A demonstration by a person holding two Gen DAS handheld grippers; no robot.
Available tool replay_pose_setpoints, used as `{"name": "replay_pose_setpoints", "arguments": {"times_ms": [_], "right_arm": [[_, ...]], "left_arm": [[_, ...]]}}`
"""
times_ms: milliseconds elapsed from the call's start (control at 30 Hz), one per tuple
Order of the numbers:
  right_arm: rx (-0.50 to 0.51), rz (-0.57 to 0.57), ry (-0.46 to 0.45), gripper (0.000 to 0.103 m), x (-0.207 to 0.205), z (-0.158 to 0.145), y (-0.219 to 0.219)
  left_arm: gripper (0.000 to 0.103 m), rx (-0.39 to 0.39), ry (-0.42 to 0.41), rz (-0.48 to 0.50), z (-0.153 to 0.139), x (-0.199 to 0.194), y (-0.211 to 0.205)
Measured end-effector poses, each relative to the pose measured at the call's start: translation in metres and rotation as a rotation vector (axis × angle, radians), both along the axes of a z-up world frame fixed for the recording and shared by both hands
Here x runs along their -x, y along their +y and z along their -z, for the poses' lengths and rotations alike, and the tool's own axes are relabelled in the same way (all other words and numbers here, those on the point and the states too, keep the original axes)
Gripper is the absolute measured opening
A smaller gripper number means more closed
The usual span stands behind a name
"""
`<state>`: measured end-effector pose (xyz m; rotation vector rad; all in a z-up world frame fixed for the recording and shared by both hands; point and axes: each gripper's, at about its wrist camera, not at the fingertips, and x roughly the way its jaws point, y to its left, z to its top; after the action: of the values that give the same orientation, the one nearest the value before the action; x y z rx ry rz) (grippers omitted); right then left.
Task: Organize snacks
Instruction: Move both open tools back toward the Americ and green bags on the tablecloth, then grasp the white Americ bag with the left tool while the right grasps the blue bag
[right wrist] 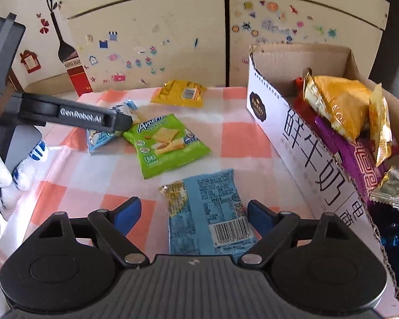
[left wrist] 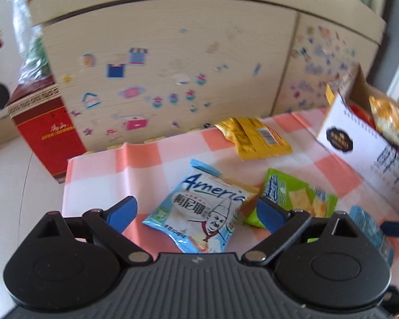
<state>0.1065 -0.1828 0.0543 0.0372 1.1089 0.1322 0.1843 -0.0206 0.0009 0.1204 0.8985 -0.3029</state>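
A cream cabinet [right wrist: 151,26] dotted with stickers fills the top of both views, its two doors meeting at a seam in the upper middle of the right wrist view. Below it spreads a table under a pink-and-white checked cloth [right wrist: 247,141], whose left edge drops off at the lower left. A cardboard box [right wrist: 292,122], white-faced with large black characters, runs down the right side, its open top heaped with snacks: an orange bag [right wrist: 340,106] uppermost, a purple packet [right wrist: 359,159] beneath it, a silver wrapper [right wrist: 393,188] at the right edge and something blue lower down, too shadowed to identify. A red carton [left wrist: 48,130] stands on the floor at the left of the left wrist view.

Four packets lie on open cloth. A yellow packet [right wrist: 181,93] rests near the far edge; a green cracker packet [right wrist: 165,146] lies at centre, overlapping a pale blue packet [left wrist: 199,210] marked "Ameri". A second blue packet [right wrist: 210,212], barcode up, sits at lower centre, with bare cloth between it and the box wall.

The right gripper [right wrist: 194,212] stands released, straddling the barcode packet without pinching it. The left gripper [left wrist: 196,210], held by a white-gloved hand [right wrist: 2,170], is likewise spread wide over the "Ameri" packet.
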Motion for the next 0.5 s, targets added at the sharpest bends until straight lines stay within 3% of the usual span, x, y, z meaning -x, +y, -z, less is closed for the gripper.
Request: {"name": "replay_pose_setpoints", "arguments": {"times_ms": [167, 233, 333, 500], "right_arm": [[0.023, -0.015, 0.001, 0.078, 0.0025, 0.0008, 0.0026], [0.024, -0.016, 0.001, 0.072, 0.0029, -0.0001, 0.0027], [0.015, -0.01, 0.004, 0.069, 0.0004, 0.0002, 0.0022], [0.008, -0.001, 0.004, 0.067, 0.0002, 0.0003, 0.0]], "left_arm": [[0.092, -0.006, -0.011, 0.071, 0.0011, 0.0016, 0.0006], [0.082, -0.028, 0.022, 0.091, 0.006, 0.0028, 0.0001], [0.072, -0.001, 0.041, 0.113, 0.0049, 0.0065, 0.0032], [0.07, 0.001, 0.051, 0.116, 0.0009, 0.0103, 0.0066]]}}
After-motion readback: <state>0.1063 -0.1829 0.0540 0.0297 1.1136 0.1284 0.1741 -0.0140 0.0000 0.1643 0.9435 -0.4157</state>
